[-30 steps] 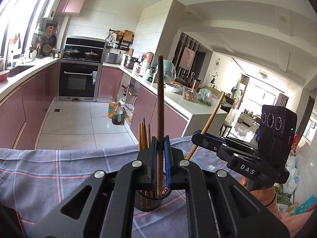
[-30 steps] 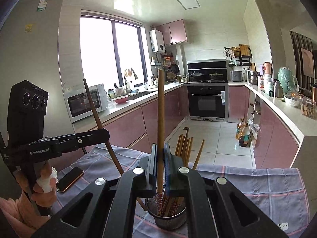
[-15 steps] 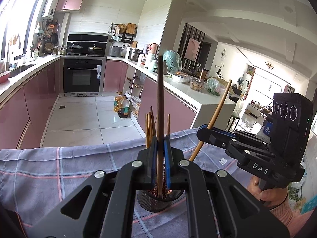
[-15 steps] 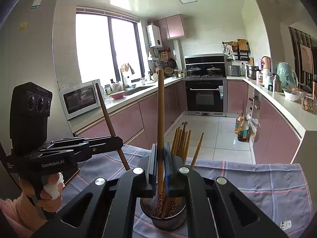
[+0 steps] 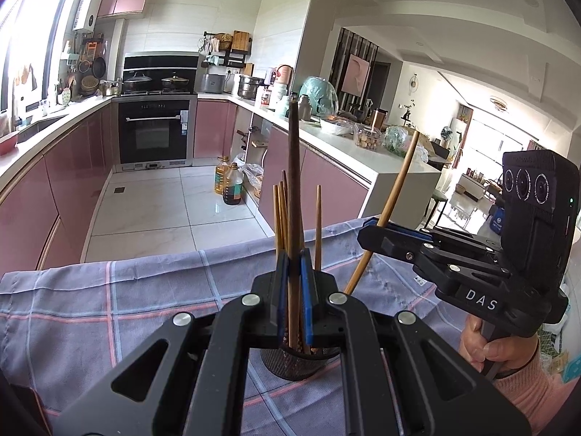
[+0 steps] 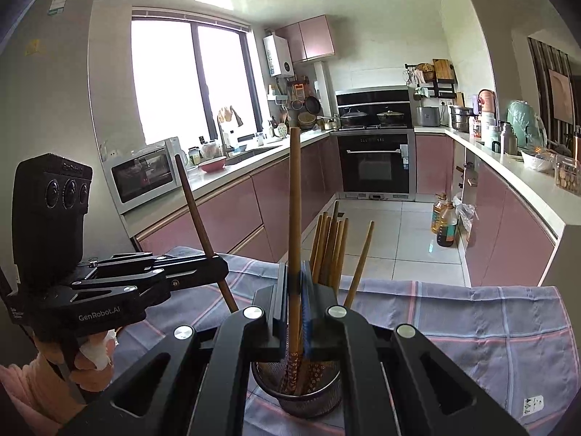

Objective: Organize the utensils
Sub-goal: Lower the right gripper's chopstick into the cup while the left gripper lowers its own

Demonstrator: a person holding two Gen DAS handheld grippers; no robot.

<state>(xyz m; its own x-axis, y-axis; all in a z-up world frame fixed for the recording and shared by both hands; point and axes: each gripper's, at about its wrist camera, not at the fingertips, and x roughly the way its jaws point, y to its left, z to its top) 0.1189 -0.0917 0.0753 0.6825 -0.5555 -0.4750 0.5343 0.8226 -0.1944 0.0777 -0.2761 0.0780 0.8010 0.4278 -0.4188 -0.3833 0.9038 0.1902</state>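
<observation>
The left gripper point(image 5: 294, 287) is clamped on a dark brown chopstick point(image 5: 293, 181), its lower end dipping into the mesh holder point(image 5: 287, 365) on the checked cloth point(image 5: 109, 312). The right gripper point(image 6: 294, 301) pinches a lighter chopstick point(image 6: 295, 200) over the same holder (several chopsticks point(image 6: 328, 250) already stand inside), its patterned tip inside the rim.

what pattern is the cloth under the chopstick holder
Plaid: grey-blue cloth with pink and pale blue lines, clearest in the right wrist view.
</observation>
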